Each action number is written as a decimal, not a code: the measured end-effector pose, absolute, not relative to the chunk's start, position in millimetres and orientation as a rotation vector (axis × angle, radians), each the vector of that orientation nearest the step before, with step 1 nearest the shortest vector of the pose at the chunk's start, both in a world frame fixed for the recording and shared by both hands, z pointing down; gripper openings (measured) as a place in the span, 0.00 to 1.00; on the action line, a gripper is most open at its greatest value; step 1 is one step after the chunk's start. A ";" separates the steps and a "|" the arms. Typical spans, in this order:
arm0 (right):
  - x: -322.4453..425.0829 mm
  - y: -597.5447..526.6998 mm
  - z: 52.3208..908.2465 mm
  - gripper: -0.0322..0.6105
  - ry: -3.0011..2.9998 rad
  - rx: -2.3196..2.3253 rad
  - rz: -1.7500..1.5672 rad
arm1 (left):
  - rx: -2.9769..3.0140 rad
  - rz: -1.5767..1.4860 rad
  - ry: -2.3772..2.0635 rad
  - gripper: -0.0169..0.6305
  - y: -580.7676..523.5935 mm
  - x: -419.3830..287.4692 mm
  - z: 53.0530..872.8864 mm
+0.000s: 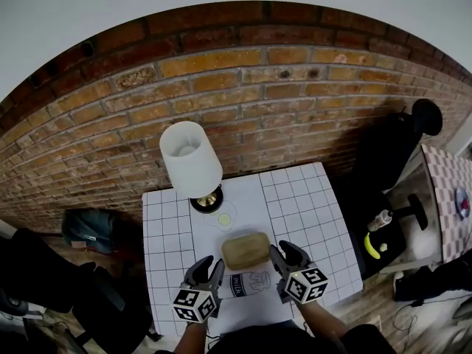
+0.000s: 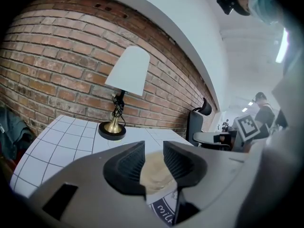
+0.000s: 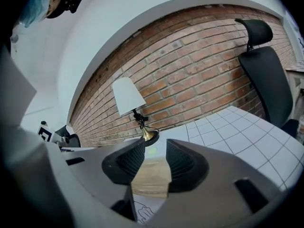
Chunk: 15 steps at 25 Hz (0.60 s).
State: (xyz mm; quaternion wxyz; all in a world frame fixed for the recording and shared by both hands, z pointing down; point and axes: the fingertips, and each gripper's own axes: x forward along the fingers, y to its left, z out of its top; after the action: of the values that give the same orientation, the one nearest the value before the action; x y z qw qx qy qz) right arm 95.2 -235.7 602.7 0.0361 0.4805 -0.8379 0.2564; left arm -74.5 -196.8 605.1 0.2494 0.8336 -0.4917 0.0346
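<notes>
The tan box (image 1: 245,250) is a shallow rectangle with rounded corners and a faintly glossy, see-through look. It lies flat with its long side running left to right, near the front middle of the white gridded worktop (image 1: 310,205). Just in front of it, on the person's side, lies the milk carton (image 1: 251,282). It is white, with a dark round label reading "milk" at its left end and a thin line drawing further right. It rests flat on one side, parallel to the box. Whether the two touch cannot be told.
</notes>
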 end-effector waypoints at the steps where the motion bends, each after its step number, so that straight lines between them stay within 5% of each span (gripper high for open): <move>1: 94.9 -236.6 607.4 0.24 -2.566 1.468 0.802 | 2.259 0.101 -1.339 0.20 -197.3 -73.0 609.2; 15: 88.5 -243.0 664.9 0.31 -2.493 1.339 0.935 | 2.120 0.160 -1.294 0.35 -205.7 -59.0 662.3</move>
State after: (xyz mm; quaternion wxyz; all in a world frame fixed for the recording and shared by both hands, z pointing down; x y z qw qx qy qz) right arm 88.5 -243.0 664.9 0.0805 0.4479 -0.8338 0.3126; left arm -59.0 -205.7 662.3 0.3208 0.8068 -0.4923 0.0610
